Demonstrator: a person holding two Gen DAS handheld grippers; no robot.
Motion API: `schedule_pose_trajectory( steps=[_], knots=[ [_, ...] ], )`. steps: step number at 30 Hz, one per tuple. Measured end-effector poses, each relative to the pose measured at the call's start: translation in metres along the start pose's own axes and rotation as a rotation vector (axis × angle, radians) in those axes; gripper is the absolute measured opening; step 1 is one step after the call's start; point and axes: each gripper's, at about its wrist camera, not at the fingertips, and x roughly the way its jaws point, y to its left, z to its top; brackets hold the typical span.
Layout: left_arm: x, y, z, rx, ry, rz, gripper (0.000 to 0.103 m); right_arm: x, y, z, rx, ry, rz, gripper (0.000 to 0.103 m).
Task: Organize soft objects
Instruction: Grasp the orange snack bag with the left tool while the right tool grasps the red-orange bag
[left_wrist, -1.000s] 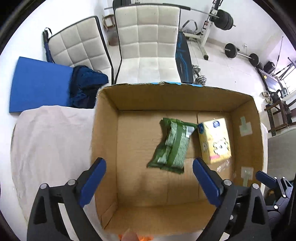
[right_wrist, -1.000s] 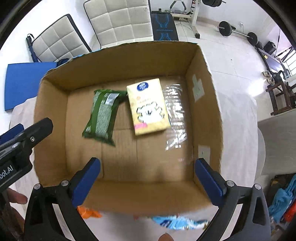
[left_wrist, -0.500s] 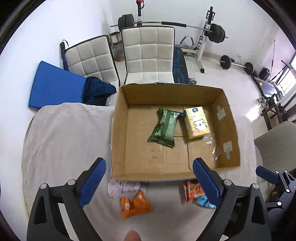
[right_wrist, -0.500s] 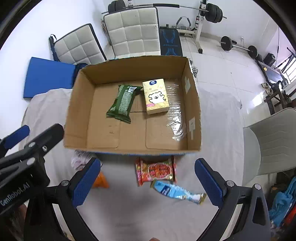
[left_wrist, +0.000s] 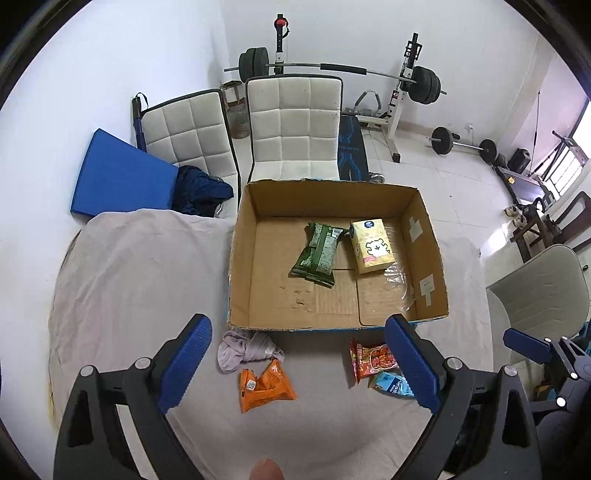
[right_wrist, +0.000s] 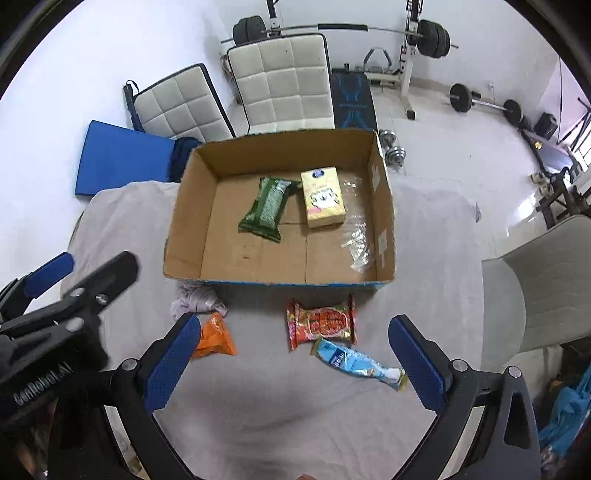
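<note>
**Between placements: two items boxed, four outstanding**

Cardboard box (left_wrist: 236, 280) on cloth-covered table (left_wrist: 129, 280). Inside: green packet (left_wrist: 317, 254) lying flat, yellow tissue pack (left_wrist: 371, 246) just beside it to the right; clear plastic film (right_wrist: 354, 236) against the right wall.

Outside, near the box's front wall: lilac cloth (left_wrist: 245, 349) bunched at the left corner, orange packet (left_wrist: 264, 384) just in front of it, red snack packet (right_wrist: 320, 323) to the right, blue packet (right_wrist: 356, 363) touching its lower edge.

Left gripper (left_wrist: 297, 363) held above the table in front of the box, jaws spread wide, nothing between them. Right gripper (right_wrist: 293, 363) likewise spread wide and empty, above the red and blue packets.

Step judged in hand: selection of the next item. Next move calls for descent onto one loose item; the orange packet nearest the left claw, the red or blue nearest the right. Overlap of red and blue packets likely to need a grip clear of the neighbour. Soft wrappers likely to crumple; mid-body pinch advised.
</note>
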Motion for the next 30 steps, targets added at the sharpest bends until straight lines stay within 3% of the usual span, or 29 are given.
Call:
schedule_pose_trajectory(
  steps=[3,7,11,15,17,23,27,30],
  knots=[
    [0.007,0.010,-0.008,-0.020,0.034,0.022,0.096,0.014,-0.023,-0.007,0.019,0.041,-0.038,0.103],
    [0.038,0.034,-0.033,-0.084,0.128,0.043,0.096,0.060,-0.058,-0.024,0.075,0.169,-0.061,0.103],
    [0.095,0.061,-0.065,-0.168,0.282,0.064,0.096,0.118,-0.085,-0.041,0.195,0.285,0.007,0.103],
    [0.148,0.081,-0.093,-0.249,0.408,0.070,0.096,0.165,-0.093,-0.050,0.292,0.323,0.047,0.103],
    [0.173,0.089,-0.104,-0.278,0.473,0.073,0.096,0.185,-0.090,-0.050,0.322,0.331,0.062,0.103],
    [0.212,0.089,-0.119,-0.266,0.558,0.048,0.096,0.233,-0.059,-0.045,0.263,0.337,0.039,0.103],
    [0.236,0.082,-0.128,-0.258,0.613,0.026,0.096,0.257,-0.035,-0.047,0.171,0.354,-0.061,0.103],
    [0.250,0.077,-0.133,-0.264,0.640,0.012,0.096,0.263,-0.032,-0.047,0.169,0.359,-0.095,0.103]
  ],
)
